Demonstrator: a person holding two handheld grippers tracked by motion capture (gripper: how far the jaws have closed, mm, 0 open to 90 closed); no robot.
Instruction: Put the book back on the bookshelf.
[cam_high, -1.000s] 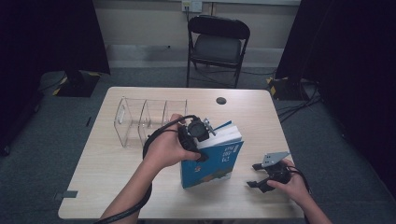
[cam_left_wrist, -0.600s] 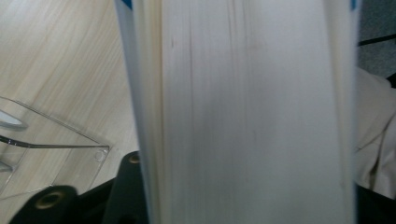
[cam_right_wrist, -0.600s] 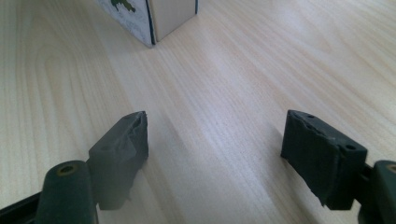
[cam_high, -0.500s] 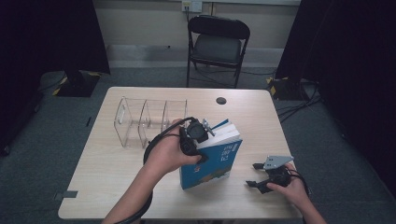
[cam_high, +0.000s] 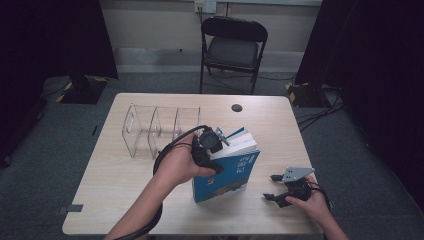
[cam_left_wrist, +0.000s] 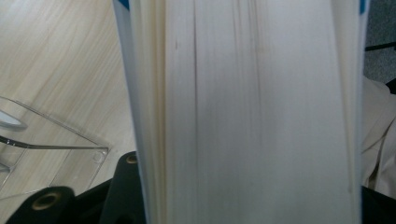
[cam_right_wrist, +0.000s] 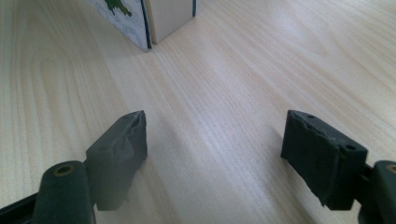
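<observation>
Since a second ago your left claw (cam_high: 216, 145) has tipped the book (cam_high: 227, 172) upright at frame centre on the table (cam_high: 120, 180), still pinching its pages, right claw (cam_high: 274, 188) spread idle lower right, so the rack (cam_high: 160, 130) looks next.

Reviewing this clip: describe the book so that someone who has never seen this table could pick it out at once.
On the light wooden table, look right of the clear plastic divider rack, near the middle. The book stands upright there, with the left gripper at its top edge and its cream page block between that gripper's jaws. Its bright blue cover with white lettering sets it apart from the see-through rack and the black right gripper.
</observation>
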